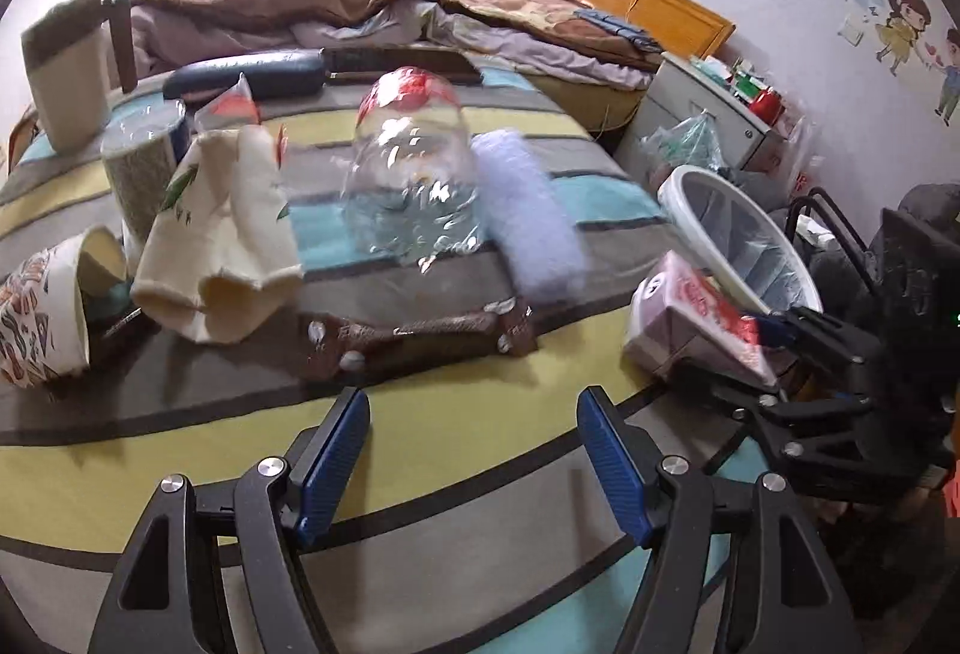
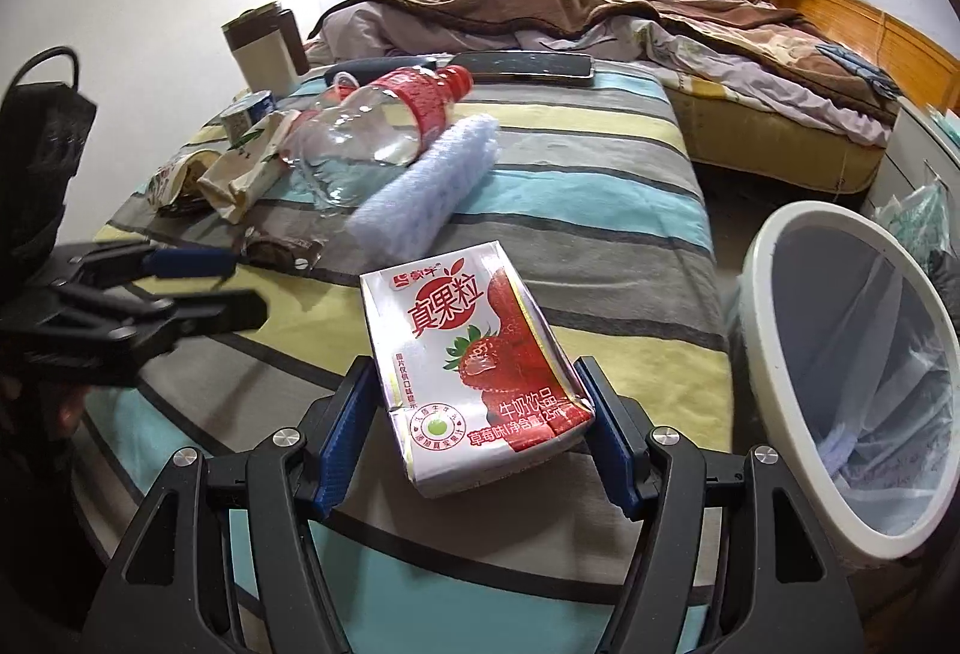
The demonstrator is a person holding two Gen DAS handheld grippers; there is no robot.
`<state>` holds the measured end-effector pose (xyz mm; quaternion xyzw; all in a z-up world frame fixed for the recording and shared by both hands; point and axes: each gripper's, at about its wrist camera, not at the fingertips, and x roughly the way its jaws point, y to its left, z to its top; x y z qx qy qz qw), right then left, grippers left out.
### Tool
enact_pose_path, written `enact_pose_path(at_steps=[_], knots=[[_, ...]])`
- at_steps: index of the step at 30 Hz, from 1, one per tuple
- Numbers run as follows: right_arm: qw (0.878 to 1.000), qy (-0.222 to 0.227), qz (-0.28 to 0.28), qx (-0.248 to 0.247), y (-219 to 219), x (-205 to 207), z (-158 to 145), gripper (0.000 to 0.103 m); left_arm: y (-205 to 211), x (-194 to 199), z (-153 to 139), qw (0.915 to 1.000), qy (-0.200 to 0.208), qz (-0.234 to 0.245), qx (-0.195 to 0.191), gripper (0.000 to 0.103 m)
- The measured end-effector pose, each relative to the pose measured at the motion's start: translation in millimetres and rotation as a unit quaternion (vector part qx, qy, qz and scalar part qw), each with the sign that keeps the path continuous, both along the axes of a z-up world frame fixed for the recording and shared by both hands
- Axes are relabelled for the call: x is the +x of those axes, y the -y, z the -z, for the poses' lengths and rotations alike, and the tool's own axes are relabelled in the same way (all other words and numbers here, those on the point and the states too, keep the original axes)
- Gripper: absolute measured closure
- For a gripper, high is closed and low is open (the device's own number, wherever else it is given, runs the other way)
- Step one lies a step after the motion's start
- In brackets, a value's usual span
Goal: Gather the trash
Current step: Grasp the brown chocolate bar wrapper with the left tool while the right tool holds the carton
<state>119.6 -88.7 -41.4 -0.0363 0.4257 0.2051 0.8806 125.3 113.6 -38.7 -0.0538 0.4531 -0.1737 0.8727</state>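
Observation:
My right gripper (image 2: 476, 372) is shut on a crushed strawberry milk carton (image 2: 474, 366), held above the striped blanket near its right edge. The left wrist view shows that carton (image 1: 696, 318) at the right, in the right gripper (image 1: 765, 339). A white bin (image 2: 774, 258) with a clear liner stands on the floor just right of the carton. My left gripper (image 1: 474, 408) is open with nothing between its pads, just short of a brown snack wrapper (image 1: 420, 336). An empty clear bottle (image 1: 414, 174) with a red label lies beyond the wrapper.
A fluffy white roll (image 1: 528, 216) lies beside the bottle. A cream cloth bag (image 1: 222, 234), a patterned paper cup (image 1: 36, 318) and a tin (image 1: 144, 162) crowd the blanket's left. A phone (image 2: 528, 66) lies at the far edge. An unmade bed (image 2: 660, 30) is behind.

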Motion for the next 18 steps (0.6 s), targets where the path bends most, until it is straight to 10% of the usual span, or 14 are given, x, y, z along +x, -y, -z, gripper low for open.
enact_pose_path(at_steps=[11, 18], knots=[[1.000, 0.000, -0.005, 0.007, 4.7, 0.1, 0.4, 0.036, 26.4, 32.8, 0.9, 0.9889, 0.033, 0.030, 0.142, 0.032], [1.000, 0.002, -0.009, 0.007, 6.4, -1.5, 1.1, 0.036, 25.2, 16.3, 5.6, 0.9945, 0.000, 0.047, 0.094, 0.032]])
